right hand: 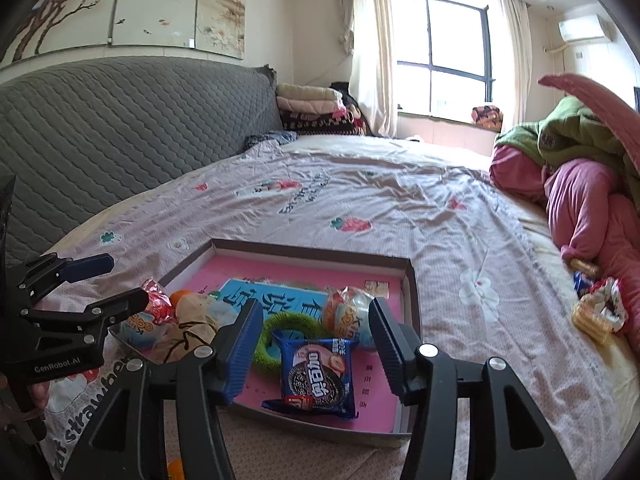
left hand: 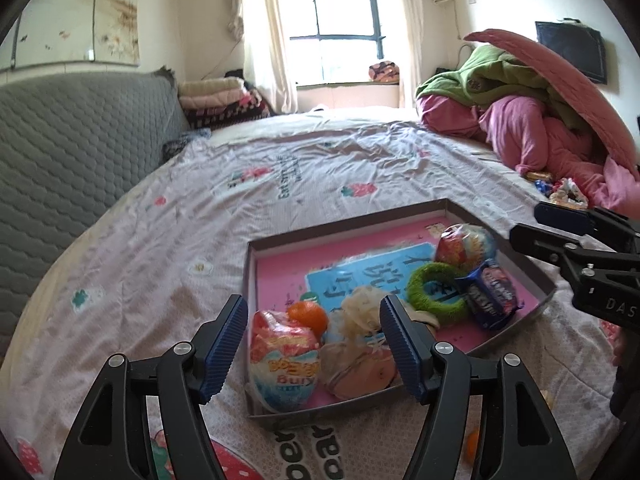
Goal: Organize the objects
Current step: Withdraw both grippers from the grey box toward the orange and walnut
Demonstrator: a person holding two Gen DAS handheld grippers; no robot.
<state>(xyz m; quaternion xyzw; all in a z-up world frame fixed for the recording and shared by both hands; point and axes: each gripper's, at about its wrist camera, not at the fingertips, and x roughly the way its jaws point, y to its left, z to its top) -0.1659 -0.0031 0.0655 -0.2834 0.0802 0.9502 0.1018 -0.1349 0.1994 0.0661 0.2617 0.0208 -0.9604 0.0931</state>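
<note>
A shallow grey tray with a pink liner lies on the bed. It holds a blue cookie pack, a green fuzzy ring, two foil-wrapped egg packs, an orange and a beige cloth toy. My left gripper hovers open over the tray's near left corner, nothing pressed between its pads. My right gripper is open above the cookie pack, which lies flat in the tray.
Loose snack packets lie on the sheet at the right, beside a heap of pink and green quilts. A grey padded headboard runs along the left. A small orange thing sits near the front edge.
</note>
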